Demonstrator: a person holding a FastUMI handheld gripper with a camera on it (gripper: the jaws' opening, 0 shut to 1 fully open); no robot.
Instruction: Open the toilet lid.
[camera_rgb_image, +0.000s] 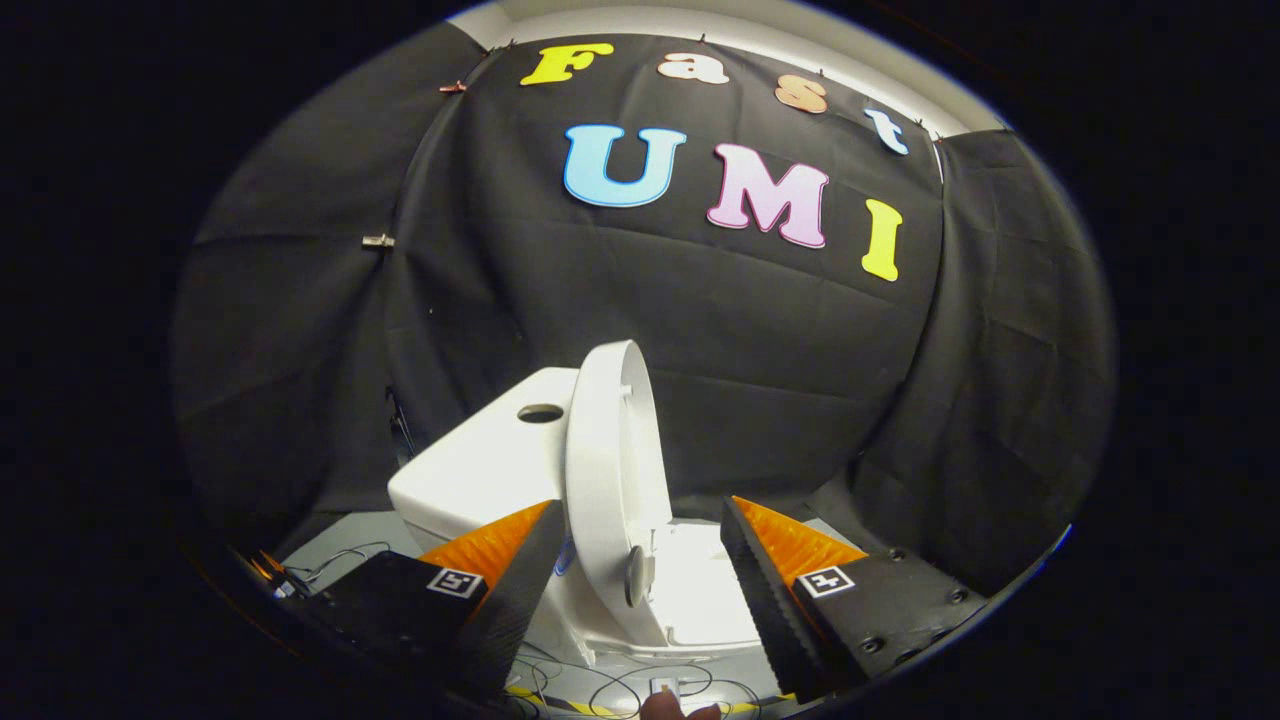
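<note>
I am in a staged recording booth, not a real bathroom: black cloth (700, 330) walls hang behind a white toilet (500, 470), loose cables (600, 685) below my hand-held gripper (640, 570).

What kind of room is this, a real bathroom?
Probably not: it looks like a staged booth. A white toilet with its lid raised upright stands before black cloth walls, with cables on the floor. The gripper is open, the lid between its fingers.
</note>
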